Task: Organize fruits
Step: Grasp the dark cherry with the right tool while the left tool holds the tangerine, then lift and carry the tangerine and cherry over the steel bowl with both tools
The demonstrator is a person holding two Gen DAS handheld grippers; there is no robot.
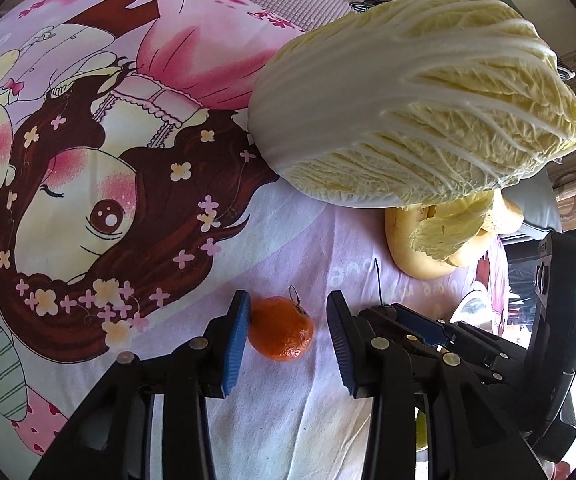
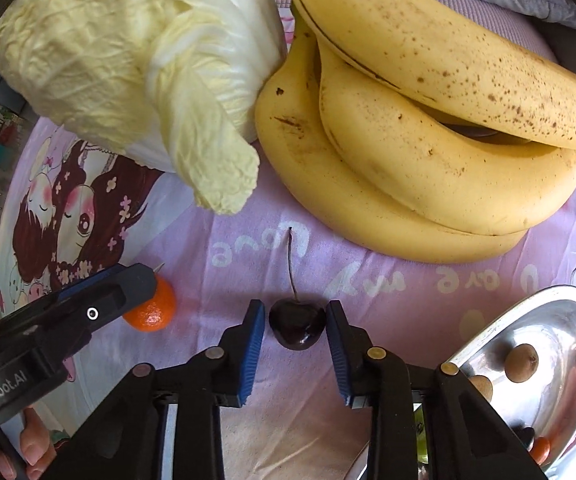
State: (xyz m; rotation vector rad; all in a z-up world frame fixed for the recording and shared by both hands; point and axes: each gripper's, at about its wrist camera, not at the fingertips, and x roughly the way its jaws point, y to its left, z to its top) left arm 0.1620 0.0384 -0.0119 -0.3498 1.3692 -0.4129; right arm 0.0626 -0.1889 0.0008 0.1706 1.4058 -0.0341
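A small orange mandarin (image 1: 281, 330) lies on the cartoon-print cloth between the open fingers of my left gripper (image 1: 288, 320); the left pad touches or nearly touches it. It also shows in the right wrist view (image 2: 151, 308), partly behind the left gripper (image 2: 107, 300). A dark cherry (image 2: 296, 326) with a long stem lies between the open fingers of my right gripper (image 2: 296, 320). A bunch of bananas (image 2: 428, 120) lies beyond it. A shiny metal bowl (image 2: 548, 360) at lower right holds several small brown fruits.
A large napa cabbage (image 1: 416, 96) lies on the cloth ahead right, also in the right wrist view (image 2: 127, 60), touching the bananas (image 1: 412, 248). The right gripper's body (image 1: 488, 332) sits close beside my left gripper. The cloth (image 1: 127, 160) spreads to the left.
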